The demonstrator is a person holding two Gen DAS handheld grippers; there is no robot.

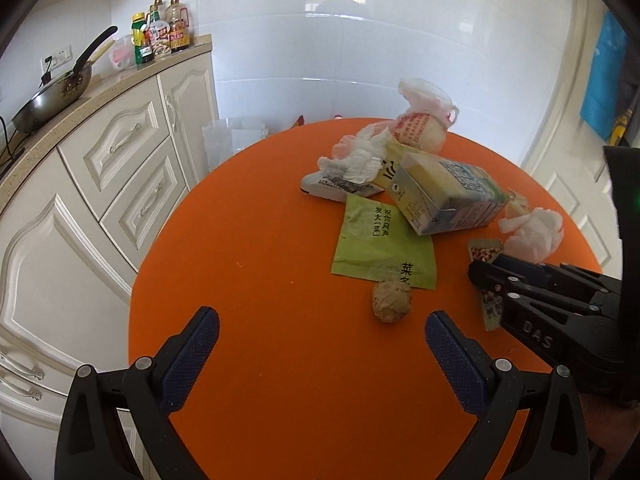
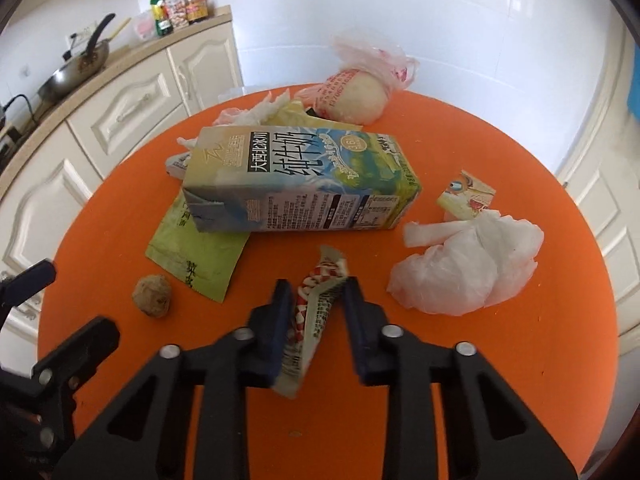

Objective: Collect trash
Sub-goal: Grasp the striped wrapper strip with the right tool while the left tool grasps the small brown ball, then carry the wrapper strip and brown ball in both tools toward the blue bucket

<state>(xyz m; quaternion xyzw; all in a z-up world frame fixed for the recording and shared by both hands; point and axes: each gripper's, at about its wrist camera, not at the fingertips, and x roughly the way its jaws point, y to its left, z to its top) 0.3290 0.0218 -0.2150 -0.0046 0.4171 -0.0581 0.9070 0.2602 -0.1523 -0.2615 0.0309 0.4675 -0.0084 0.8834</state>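
Trash lies on a round orange table. A milk carton lies on its side over a green packet. A brown crumpled ball sits in front. My right gripper is shut on a red-and-white snack wrapper, low over the table. My left gripper is open and empty, just left of the brown ball.
White crumpled plastic, a torn wrapper piece, tissue and a bagged round item lie on the table. Kitchen cabinets with a wok and bottles stand at left.
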